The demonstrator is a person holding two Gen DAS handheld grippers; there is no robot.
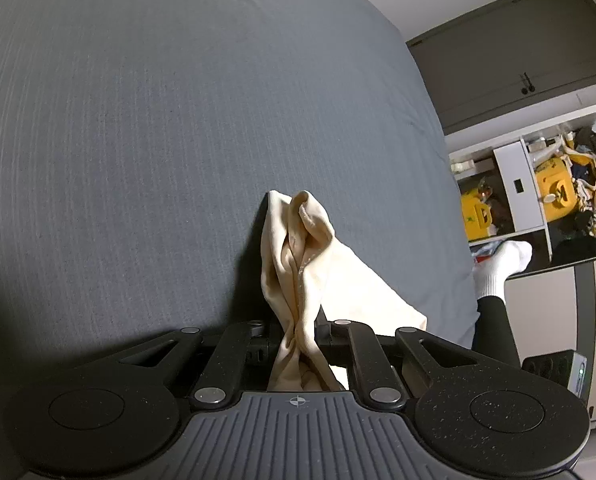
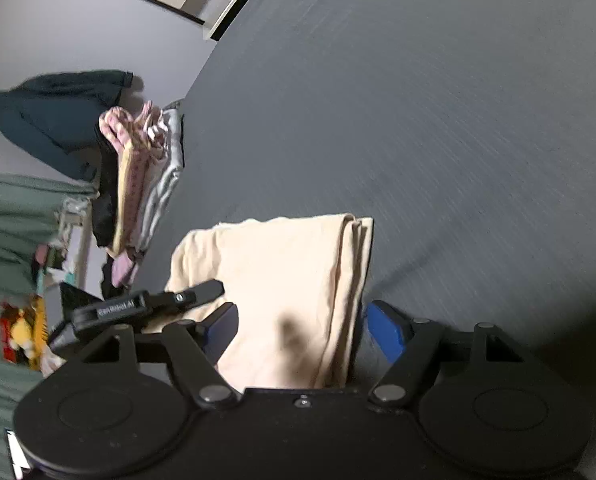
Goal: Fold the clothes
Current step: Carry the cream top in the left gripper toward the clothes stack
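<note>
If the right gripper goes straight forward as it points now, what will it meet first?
Most likely the cream garment, which already lies between the open jaws of the right gripper; beyond it is only the grey bedsheet.

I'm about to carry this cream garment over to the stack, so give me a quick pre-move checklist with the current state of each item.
1. Left gripper shut on the cream garment: ok.
2. Right gripper holding the garment: not ok, jaws open around it.
3. Garment folded flat: cannot tell; layered edge in the right view, bunched at the left jaws.
4. Bare grey bedsheet ahead: ok.
5. Stack of folded clothes upright at the bed edge: ok.
</note>
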